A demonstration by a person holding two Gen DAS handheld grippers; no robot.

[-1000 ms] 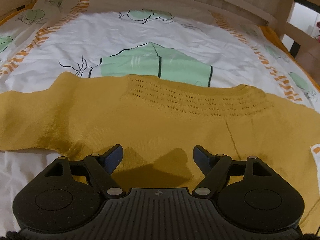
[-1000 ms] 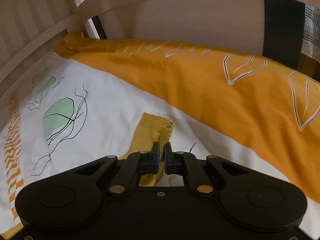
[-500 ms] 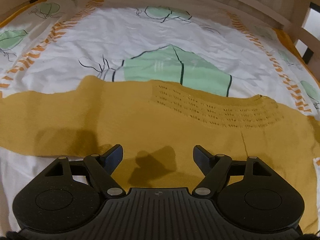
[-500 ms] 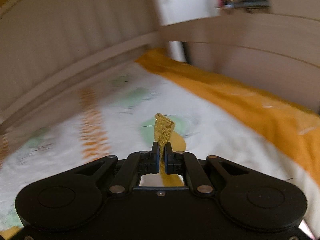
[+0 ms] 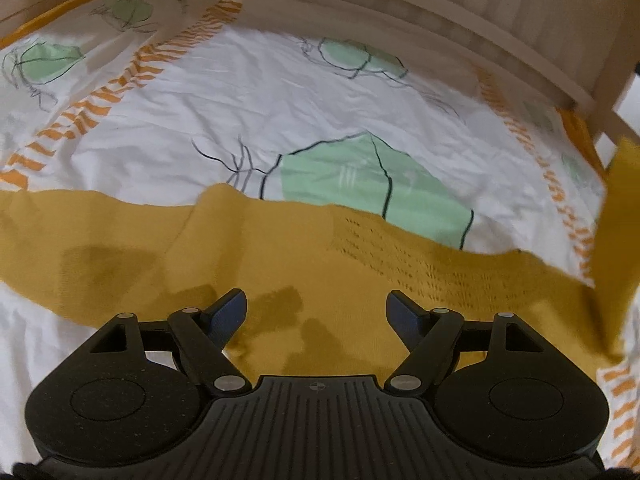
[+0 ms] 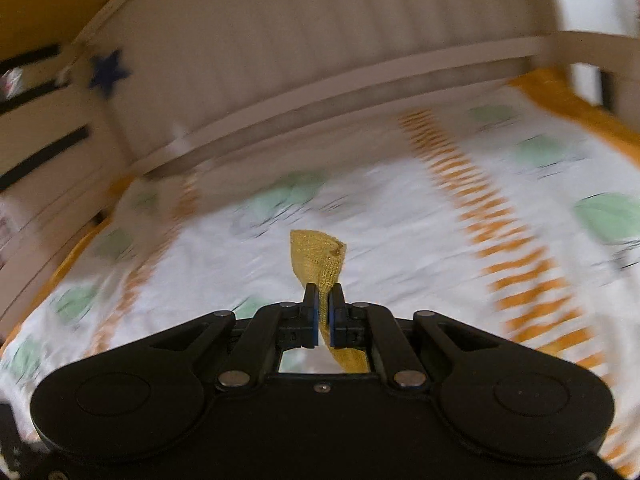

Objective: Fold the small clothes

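A mustard-yellow knit sweater (image 5: 260,264) lies spread flat on the patterned bedsheet (image 5: 280,112), its perforated neckline toward the far side. My left gripper (image 5: 316,306) is open and hovers just above the sweater's body, holding nothing. My right gripper (image 6: 324,300) is shut on the ribbed cuff of the sweater's sleeve (image 6: 318,256), which sticks up between the pads. In the left wrist view that lifted sleeve (image 5: 618,240) rises at the right edge.
A wooden bed rail (image 5: 440,12) curves along the far side of the bed. In the right wrist view the rail (image 6: 320,92) runs across the back, with a blue star sticker (image 6: 108,72) on it. The right view is motion-blurred.
My right gripper has lifted the sleeve cuff and swung left across the bed. The sleeve now rises at the right of the left wrist view. My left gripper has drifted slightly and stayed open.
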